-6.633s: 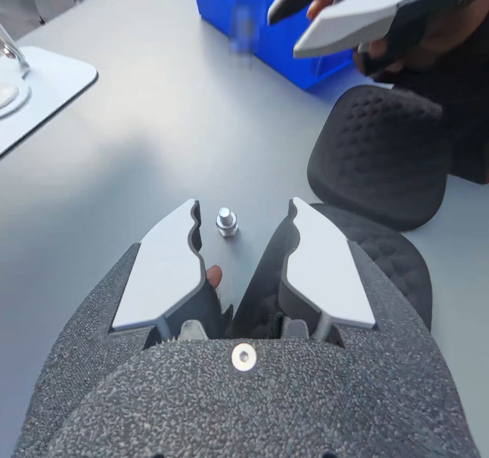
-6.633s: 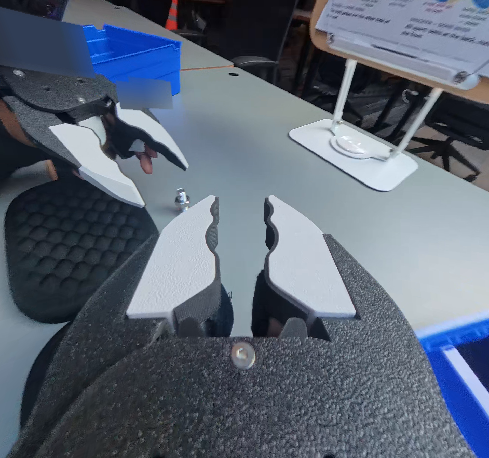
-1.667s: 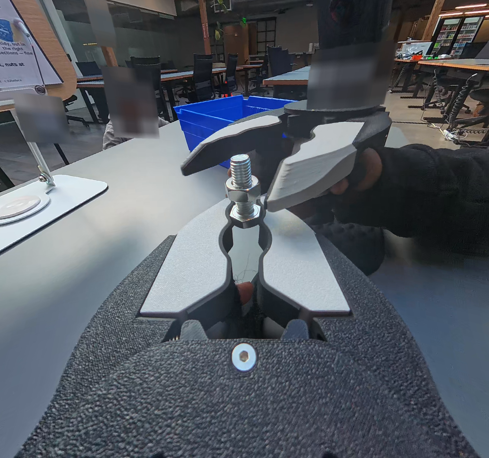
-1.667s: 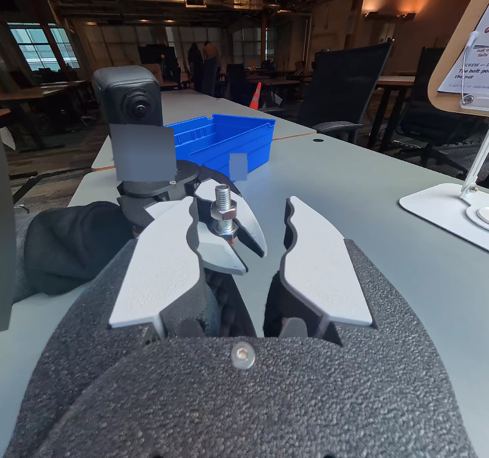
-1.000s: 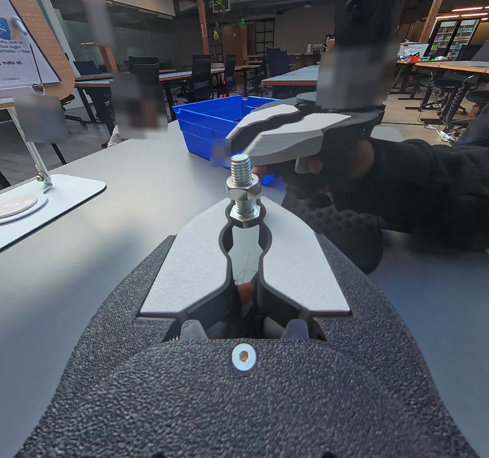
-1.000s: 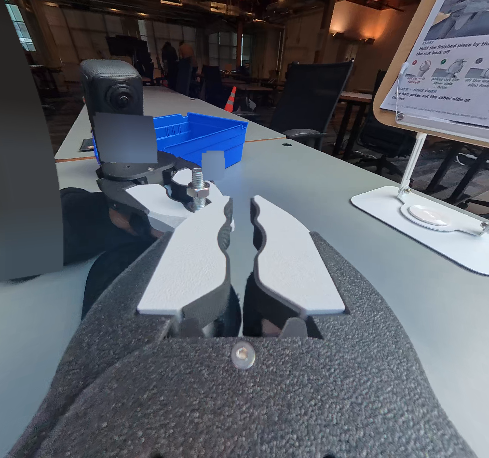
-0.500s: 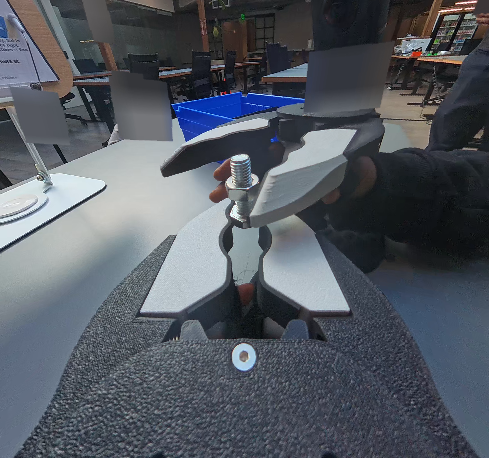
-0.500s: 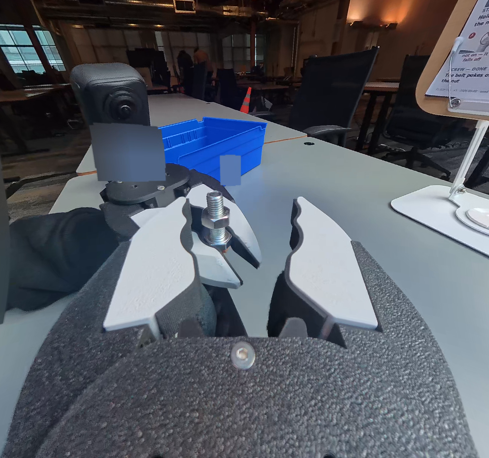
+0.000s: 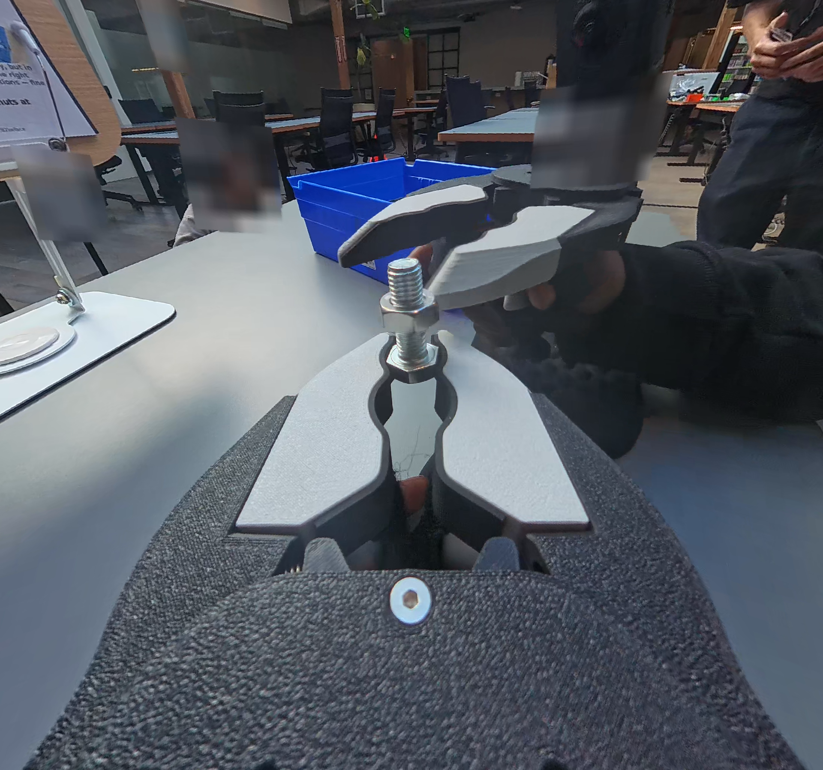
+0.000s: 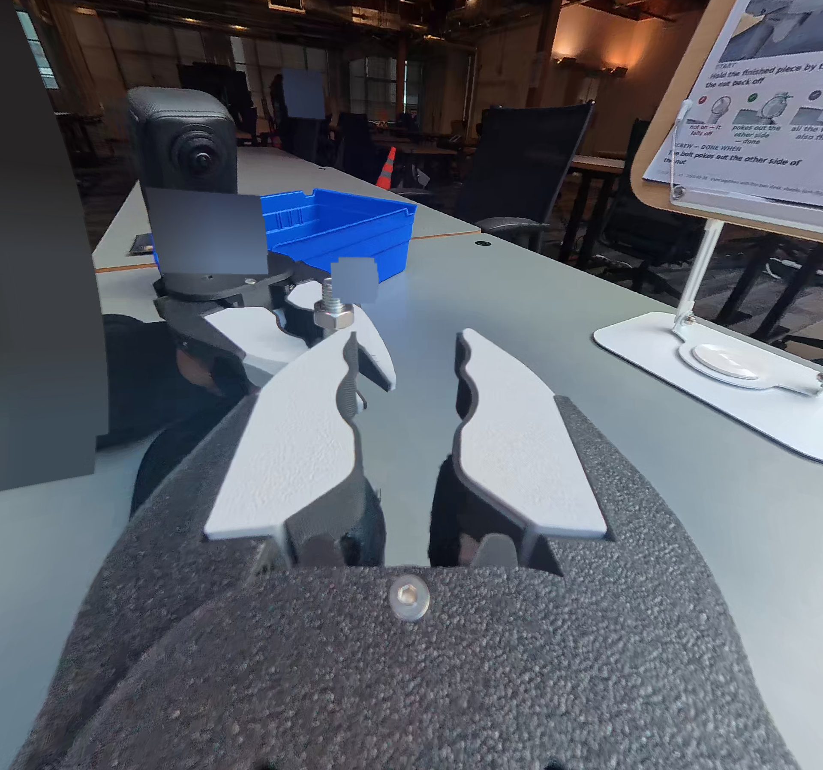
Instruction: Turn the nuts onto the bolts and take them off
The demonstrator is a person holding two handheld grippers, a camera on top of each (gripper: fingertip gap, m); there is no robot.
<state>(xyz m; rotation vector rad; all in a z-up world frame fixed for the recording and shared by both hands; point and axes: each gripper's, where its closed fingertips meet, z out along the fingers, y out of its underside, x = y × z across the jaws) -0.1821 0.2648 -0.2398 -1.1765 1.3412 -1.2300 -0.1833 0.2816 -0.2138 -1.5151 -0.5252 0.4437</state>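
Grey tabletop [image 9: 222,303] stretches across an open office with dark chairs and desks behind. From the left wrist view, the left gripper [image 9: 412,357] is clenched on the hexagonal head of an upright bolt [image 9: 404,276], pinned between its fingertips. A nut [image 9: 409,313] sits partway down the threaded shaft, with bare thread showing above it and a short stretch below, so it is neither fully seated against the head nor off. The right gripper [image 9: 392,268] hovers just past the bolt, its jaws spread, one finger close beside the nut but not gripping it. A blue bin [image 9: 356,205] stands farther back on the table, and a white stand base [image 9: 111,325] lies to the left.

From the right wrist view, the right gripper [image 10: 405,339] is released, its two white fingers well apart with only table between them. The bolt [image 10: 328,292] and nut [image 10: 333,314] stand beyond its left fingertip, held by the left gripper [image 10: 338,334]. The blue bin [image 10: 347,232] sits behind them, and a white stand base [image 10: 668,348] carrying an instruction sheet is to the right.

Judging by this, the nut is threaded on but mid-travel. Whether it is being wound on or off I cannot tell; turning remains either way.
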